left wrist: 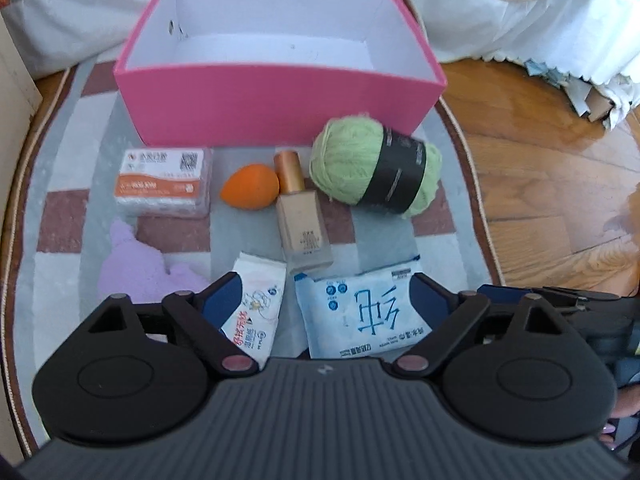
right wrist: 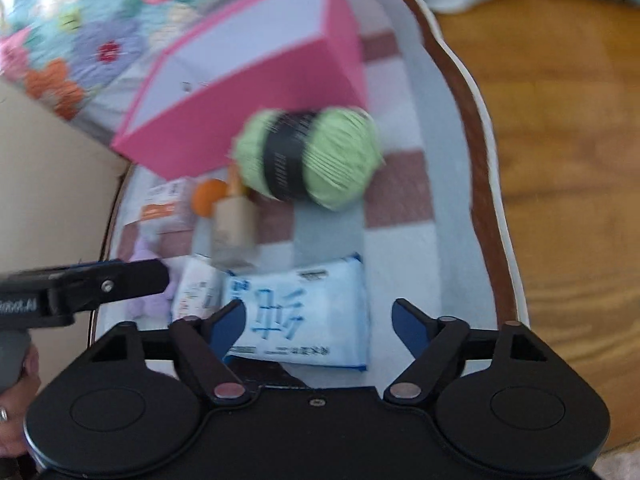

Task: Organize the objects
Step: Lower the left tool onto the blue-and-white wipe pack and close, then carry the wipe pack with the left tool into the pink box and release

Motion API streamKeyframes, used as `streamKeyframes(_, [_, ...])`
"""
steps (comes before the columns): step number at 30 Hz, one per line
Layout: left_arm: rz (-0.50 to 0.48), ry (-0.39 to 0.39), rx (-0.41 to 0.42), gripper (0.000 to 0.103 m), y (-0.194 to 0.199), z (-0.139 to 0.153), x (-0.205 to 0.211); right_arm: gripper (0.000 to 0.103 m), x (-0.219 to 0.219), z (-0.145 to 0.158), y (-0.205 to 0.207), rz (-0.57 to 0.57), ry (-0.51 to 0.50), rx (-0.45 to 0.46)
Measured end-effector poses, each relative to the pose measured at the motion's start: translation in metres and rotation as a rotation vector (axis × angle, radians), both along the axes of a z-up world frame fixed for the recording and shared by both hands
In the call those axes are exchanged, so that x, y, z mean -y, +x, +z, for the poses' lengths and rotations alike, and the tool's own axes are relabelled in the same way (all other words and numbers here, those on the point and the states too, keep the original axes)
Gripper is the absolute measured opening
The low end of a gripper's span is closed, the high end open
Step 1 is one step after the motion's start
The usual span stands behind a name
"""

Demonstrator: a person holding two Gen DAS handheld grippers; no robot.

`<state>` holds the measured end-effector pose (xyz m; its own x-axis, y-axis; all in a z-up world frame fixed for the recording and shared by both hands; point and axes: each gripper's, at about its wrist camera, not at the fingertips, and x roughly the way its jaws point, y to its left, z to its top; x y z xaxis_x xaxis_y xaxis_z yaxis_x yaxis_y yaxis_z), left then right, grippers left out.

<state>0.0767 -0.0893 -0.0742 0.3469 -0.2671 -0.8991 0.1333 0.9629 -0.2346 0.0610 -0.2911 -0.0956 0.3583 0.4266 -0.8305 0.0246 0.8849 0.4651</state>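
Note:
An empty pink box (left wrist: 280,108) stands at the far side of a checked rug (left wrist: 68,152). In front of it lie a clear box of cotton swabs (left wrist: 162,184), an orange sponge (left wrist: 250,186), a beige bottle (left wrist: 304,224) and a green yarn ball (left wrist: 348,160). My left gripper (left wrist: 326,300) is open low over a small white wipes pack (left wrist: 256,304) and a blue tissue pack (left wrist: 360,312). My right gripper (right wrist: 318,320) is open around the blue tissue pack (right wrist: 304,312), with its right finger clear of the pack. The yarn ball (right wrist: 312,156) and pink box (right wrist: 256,92) are blurred beyond it.
A purple fluffy item (left wrist: 128,264) lies at the rug's left. Wooden floor (left wrist: 540,160) runs along the right, and flowered bedding (left wrist: 520,0) hangs behind the box. The left gripper's finger (right wrist: 120,276) reaches in at the left of the right wrist view.

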Motion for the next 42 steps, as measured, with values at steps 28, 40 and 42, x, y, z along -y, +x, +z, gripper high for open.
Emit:
streamKeyframes(28, [0.055, -0.096, -0.072, 0.037, -0.016, -0.078, 0.014, 0.035, -0.007, -0.028, 0.000, -0.020, 0.012, -0.105])
streamKeyframes(40, [-0.055, -0.097, 0.110, 0.035, -0.023, -0.001, 0.008, 0.038, -0.001, 0.011, -0.023, -0.024, 0.112, 0.014])
streamKeyframes(42, [-0.076, -0.079, 0.144, 0.035, -0.022, 0.016, 0.007, 0.038, -0.006, 0.021, -0.024, -0.021, 0.124, 0.044])
